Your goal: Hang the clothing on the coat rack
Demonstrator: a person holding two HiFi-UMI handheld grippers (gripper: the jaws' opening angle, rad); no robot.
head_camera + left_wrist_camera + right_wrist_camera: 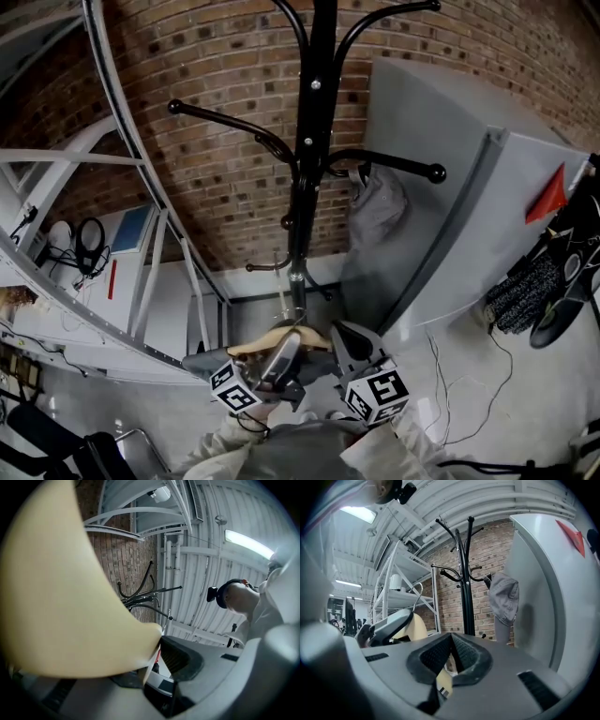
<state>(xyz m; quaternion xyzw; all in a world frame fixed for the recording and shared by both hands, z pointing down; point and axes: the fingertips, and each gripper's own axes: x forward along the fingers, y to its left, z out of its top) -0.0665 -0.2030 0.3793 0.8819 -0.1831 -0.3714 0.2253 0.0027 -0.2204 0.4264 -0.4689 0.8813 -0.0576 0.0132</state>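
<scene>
1. A grey cabinet (450,187) stands ahead and to the right of both grippers.
2. The black rack (309,141) rises straight ahead of them, with a brick wall (216,66) behind it.
3. A grey garment (377,211) hangs from a rack arm, above and ahead of the right gripper (451,656).
4. The tan hanger (281,339) lies between the two grippers.
5. The left gripper (157,651) is clamped on one side of the hanger, and the right gripper is clamped on the other.
</scene>
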